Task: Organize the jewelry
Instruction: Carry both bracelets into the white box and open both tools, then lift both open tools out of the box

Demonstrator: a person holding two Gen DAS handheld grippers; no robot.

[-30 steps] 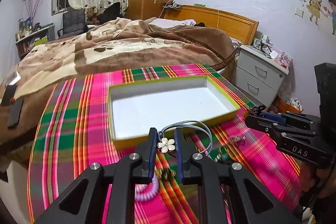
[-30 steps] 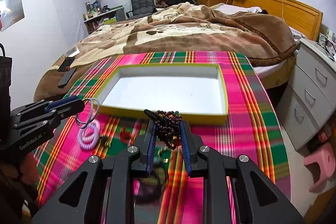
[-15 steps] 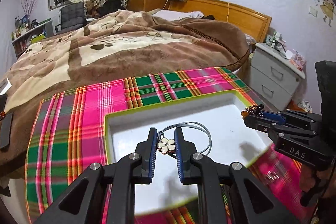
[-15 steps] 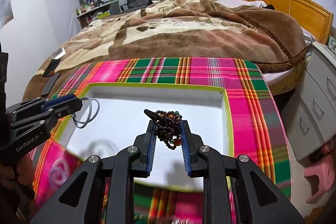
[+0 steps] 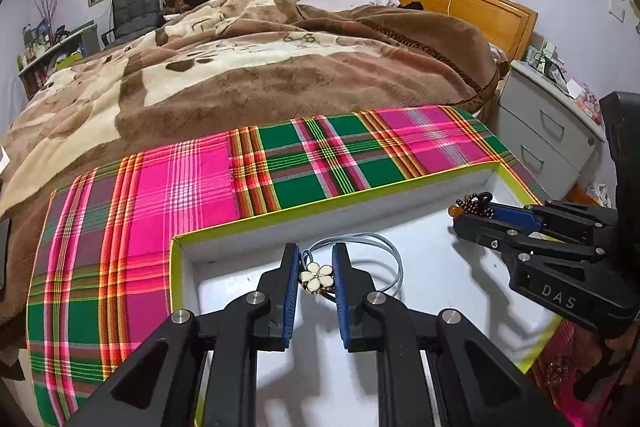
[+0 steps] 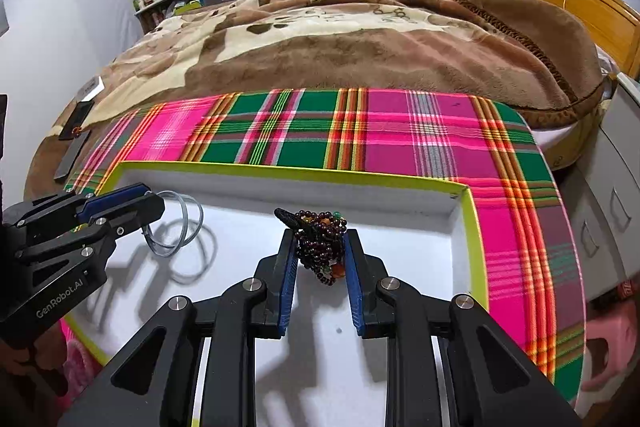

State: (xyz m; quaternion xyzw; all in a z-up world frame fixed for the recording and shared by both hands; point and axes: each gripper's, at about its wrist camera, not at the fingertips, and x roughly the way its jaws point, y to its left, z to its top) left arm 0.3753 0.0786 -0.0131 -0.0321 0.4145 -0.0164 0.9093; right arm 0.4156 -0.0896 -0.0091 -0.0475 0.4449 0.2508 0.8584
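A white box with a yellow-green rim [image 5: 256, 221] [image 6: 304, 171] lies on the plaid cloth. My left gripper [image 5: 316, 277] is shut on a white flower pendant [image 5: 317, 276] with a grey cord loop [image 5: 394, 259], held over the box's left part. It also shows in the right wrist view [image 6: 150, 205], with the cord [image 6: 180, 227] hanging. My right gripper [image 6: 320, 251] is shut on a dark beaded bracelet [image 6: 320, 239], held over the box's right part. It also shows in the left wrist view [image 5: 460, 217], with the beads [image 5: 474, 203] at its tips.
The pink and green plaid cloth [image 5: 160, 195] [image 6: 400, 135] covers the table. A bed with a brown blanket [image 5: 260, 67] lies behind. A grey nightstand [image 5: 548, 131] stands at the right. A pink coil hair tie [image 6: 78, 367] lies by the box's near left edge.
Both grippers have moved forward over the white box, carrying the flower pendant and the beaded bracelet. The loose jewelry on the cloth has dropped out of view behind them.
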